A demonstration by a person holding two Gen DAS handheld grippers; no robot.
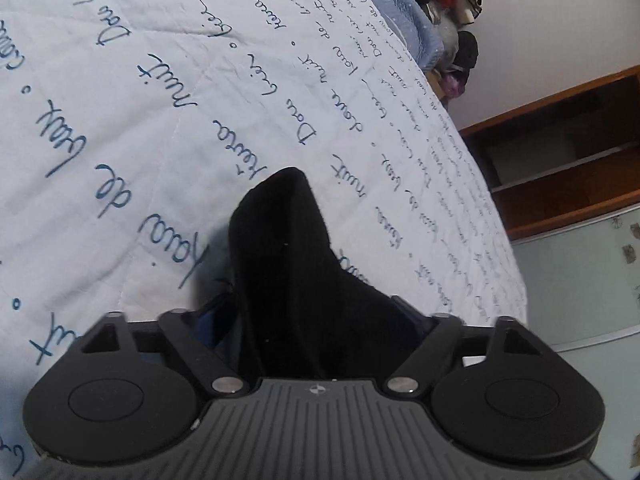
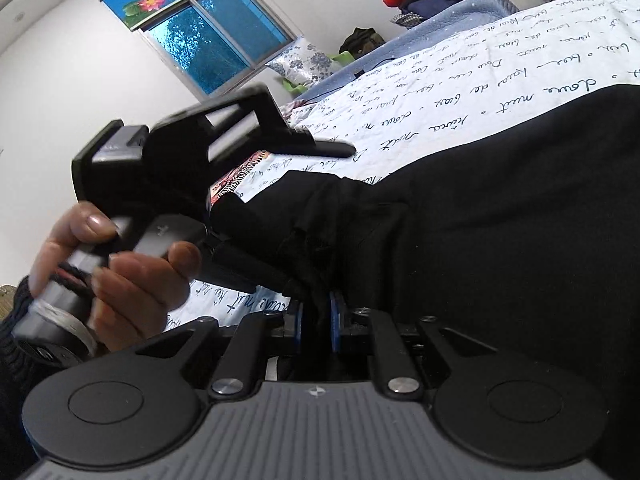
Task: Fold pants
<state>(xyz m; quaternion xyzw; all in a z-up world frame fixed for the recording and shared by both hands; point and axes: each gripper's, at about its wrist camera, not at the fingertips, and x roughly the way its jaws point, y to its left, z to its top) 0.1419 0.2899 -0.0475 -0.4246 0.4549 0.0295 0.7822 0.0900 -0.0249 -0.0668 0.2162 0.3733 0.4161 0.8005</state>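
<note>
The right gripper was clenched on a bunched fold of the black pants; its blue pads stood almost together with a thin gather of dark cloth pinched between them. From that pinch the pants spread away ahead and to the right of the claw, lying over the white quilt printed with blue handwriting.

Ahead and to the left of the right claw, a bare hand gripped the handle of the left gripper, whose black body was tilted toward the same bunched edge of the garment, its tips lost against the dark cloth.

In the left wrist view, the left gripper had a tall peak of the black pants rising between its jaws and beyond them. The jaws stood fairly wide, and the fingers were mostly hidden by the fabric, so whether they pressed on it could not be told. The quilt stretched ahead and to the left of this claw. Far ahead and to the right lay a heap of clothes, and to the right stood a wooden shelf.
</note>
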